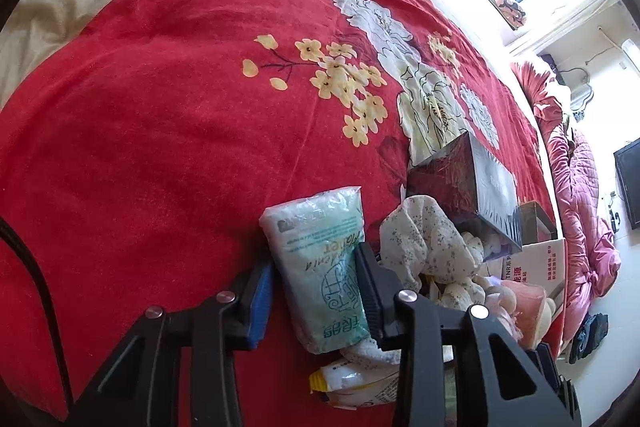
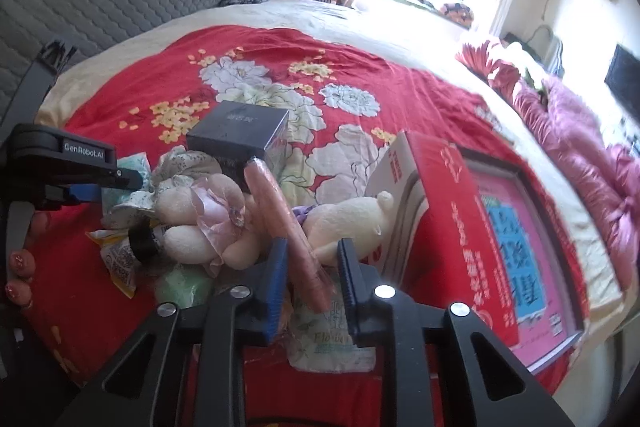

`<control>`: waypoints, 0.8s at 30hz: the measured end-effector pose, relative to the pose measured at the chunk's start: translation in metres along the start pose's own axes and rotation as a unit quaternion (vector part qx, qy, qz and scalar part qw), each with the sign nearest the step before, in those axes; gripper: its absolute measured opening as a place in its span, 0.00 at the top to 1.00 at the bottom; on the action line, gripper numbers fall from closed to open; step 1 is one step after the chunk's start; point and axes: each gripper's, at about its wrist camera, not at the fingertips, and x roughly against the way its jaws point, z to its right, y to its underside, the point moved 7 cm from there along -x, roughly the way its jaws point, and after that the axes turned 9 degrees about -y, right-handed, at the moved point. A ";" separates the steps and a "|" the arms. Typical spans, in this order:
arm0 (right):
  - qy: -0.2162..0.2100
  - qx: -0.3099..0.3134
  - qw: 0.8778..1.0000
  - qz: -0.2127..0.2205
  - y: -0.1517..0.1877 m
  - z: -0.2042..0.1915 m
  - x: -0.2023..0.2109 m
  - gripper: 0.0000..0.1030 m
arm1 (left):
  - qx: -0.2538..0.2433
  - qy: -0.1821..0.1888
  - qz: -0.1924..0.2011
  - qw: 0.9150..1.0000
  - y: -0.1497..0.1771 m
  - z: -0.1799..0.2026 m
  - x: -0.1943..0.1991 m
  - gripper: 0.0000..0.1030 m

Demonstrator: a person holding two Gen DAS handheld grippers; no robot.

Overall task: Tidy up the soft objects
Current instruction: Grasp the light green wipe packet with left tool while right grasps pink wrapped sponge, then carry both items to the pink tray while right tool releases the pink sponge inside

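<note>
On the red floral bedspread (image 1: 160, 127) lies a heap of soft things. My left gripper (image 1: 316, 291) is shut on a pale green tissue pack (image 1: 316, 247), a pad pressing on each long side. Right of it sit a floral cloth (image 1: 420, 239) and plush toys. In the right wrist view my right gripper (image 2: 314, 275) is shut on a long pink wrapped packet (image 2: 276, 203) that sticks up out of the heap. A cream plush with a lilac bow (image 2: 200, 223) lies to its left and a white plush (image 2: 352, 223) to its right. The left gripper (image 2: 116, 183) shows at the left there.
A dark box (image 2: 240, 135) stands behind the heap and a big red carton (image 2: 452, 219) lies at its right. Another tissue pack (image 2: 332, 339), a yellow-white packet (image 2: 120, 259) and a green soft lump (image 2: 184, 287) lie near me. A hand's fingertips (image 2: 20, 267) show far left.
</note>
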 end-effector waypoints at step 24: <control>-0.025 0.017 0.999 -0.039 0.015 -0.021 -0.010 0.69 | -0.037 -0.020 0.010 0.999 0.006 -0.011 0.012 0.64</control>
